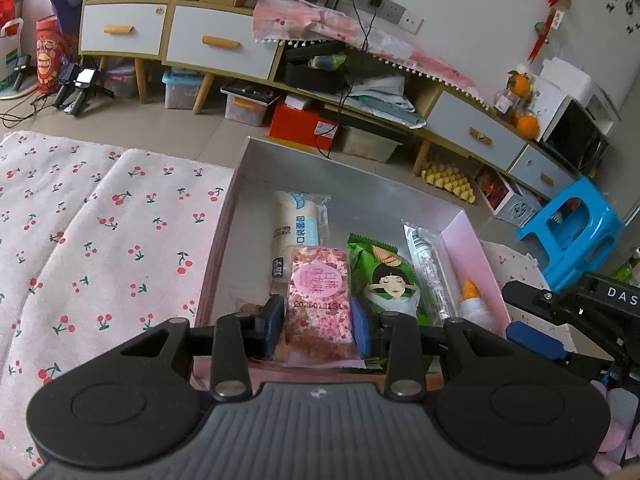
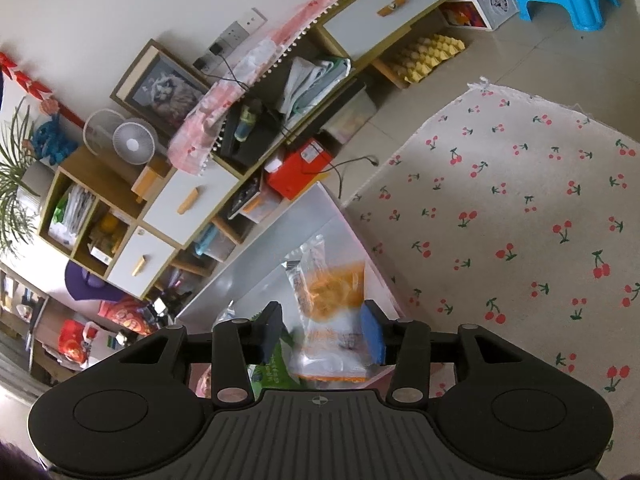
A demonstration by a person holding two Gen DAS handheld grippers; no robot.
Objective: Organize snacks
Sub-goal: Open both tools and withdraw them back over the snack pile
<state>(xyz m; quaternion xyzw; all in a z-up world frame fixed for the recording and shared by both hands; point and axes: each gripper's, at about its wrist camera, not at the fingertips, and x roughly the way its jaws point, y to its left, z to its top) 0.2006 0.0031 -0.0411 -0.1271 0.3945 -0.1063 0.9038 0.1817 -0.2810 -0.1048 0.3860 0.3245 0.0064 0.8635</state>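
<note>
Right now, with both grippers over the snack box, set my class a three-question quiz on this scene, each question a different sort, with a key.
1. True or false: the pink packet sits between the left gripper's fingers.
2. In the left wrist view, the green packet lies: A) left of the pink packet, B) right of it, C) on top of it.
3. What colour print is on the see-through packet between the right gripper's fingers?
Key: 1 true; 2 B; 3 orange.

"2026012151" on pink snack packet (image 1: 319,312); "DAS" on right gripper (image 1: 576,320).
</note>
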